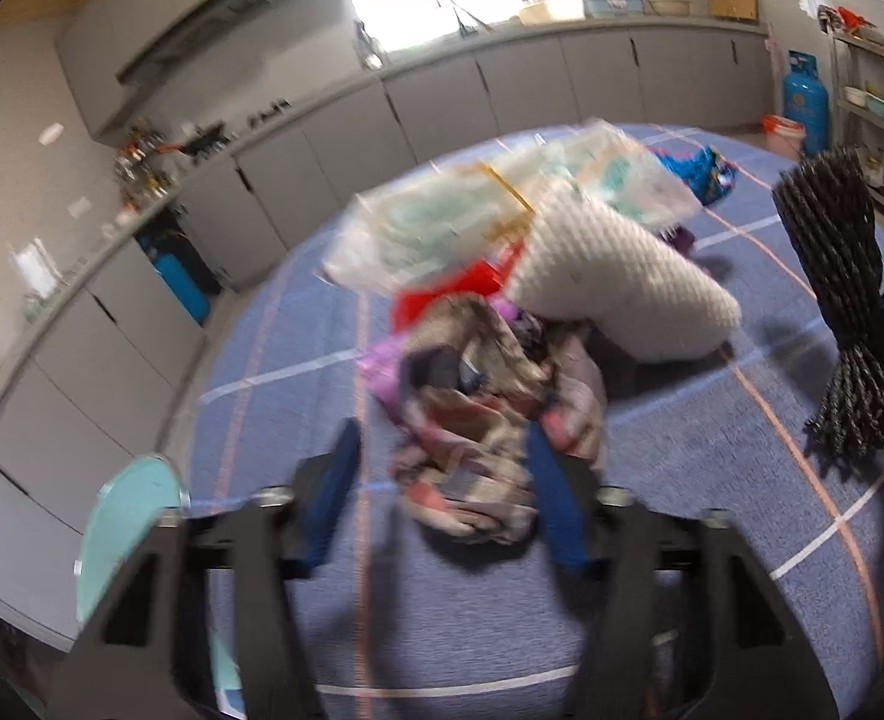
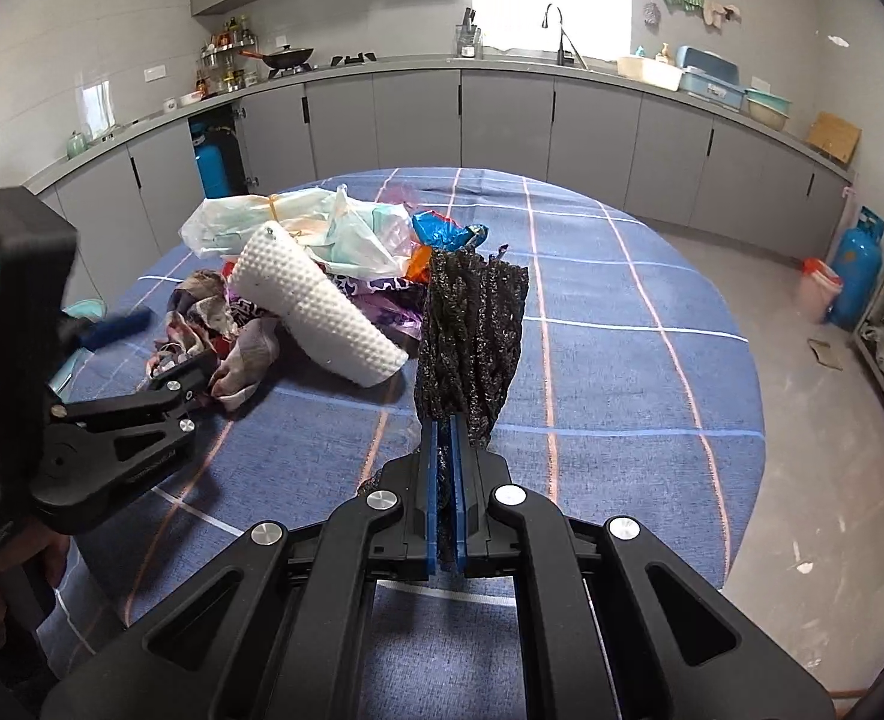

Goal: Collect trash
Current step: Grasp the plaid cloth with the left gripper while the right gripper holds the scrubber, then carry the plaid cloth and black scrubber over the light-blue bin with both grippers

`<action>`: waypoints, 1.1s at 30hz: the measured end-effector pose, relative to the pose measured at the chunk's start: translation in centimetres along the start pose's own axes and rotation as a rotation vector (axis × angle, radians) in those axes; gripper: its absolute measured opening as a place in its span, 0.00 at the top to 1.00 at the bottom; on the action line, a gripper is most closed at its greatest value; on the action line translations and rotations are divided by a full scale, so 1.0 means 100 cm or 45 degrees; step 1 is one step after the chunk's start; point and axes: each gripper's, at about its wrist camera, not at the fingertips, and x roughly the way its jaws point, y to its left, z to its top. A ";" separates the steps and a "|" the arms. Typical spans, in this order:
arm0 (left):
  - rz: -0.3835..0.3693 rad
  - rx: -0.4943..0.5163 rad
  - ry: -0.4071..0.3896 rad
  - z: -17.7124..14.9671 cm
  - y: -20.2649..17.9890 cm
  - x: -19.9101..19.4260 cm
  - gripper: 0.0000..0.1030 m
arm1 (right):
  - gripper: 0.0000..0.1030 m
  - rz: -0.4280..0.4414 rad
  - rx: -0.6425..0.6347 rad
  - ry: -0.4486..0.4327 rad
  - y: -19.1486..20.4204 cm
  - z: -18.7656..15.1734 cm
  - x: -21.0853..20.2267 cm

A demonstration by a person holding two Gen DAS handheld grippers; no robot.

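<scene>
The right gripper (image 2: 446,468) pinches a black mesh bundle (image 2: 469,330), light and floppy, above the table (image 2: 622,360); the left gripper (image 1: 442,480), spread, straddles a soft crumpled cloth (image 1: 490,408) in the near-left pile; grab its bunched middle.

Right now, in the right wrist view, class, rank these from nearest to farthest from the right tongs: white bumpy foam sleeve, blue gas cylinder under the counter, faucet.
1. The white bumpy foam sleeve, on the table just left of the right tongs.
2. The blue gas cylinder, beyond the table, far left under the counter.
3. The faucet, at the back wall by the window.
</scene>
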 end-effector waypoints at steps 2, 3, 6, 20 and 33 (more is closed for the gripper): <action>-0.017 0.010 0.009 -0.001 -0.003 0.002 0.71 | 0.95 0.001 0.001 -0.001 0.000 0.000 0.000; -0.014 0.017 0.004 0.000 -0.003 0.000 0.75 | 0.95 0.002 0.002 -0.003 0.000 0.000 0.000; -0.025 0.008 -0.014 0.000 -0.001 -0.008 0.86 | 0.95 0.001 0.002 -0.013 0.000 0.001 -0.002; 0.121 -0.037 -0.216 -0.007 0.030 -0.091 0.88 | 0.95 0.009 -0.084 -0.080 0.024 0.012 -0.020; 0.180 -0.116 -0.291 -0.009 0.060 -0.126 0.89 | 0.95 0.059 -0.151 -0.119 0.046 0.021 -0.029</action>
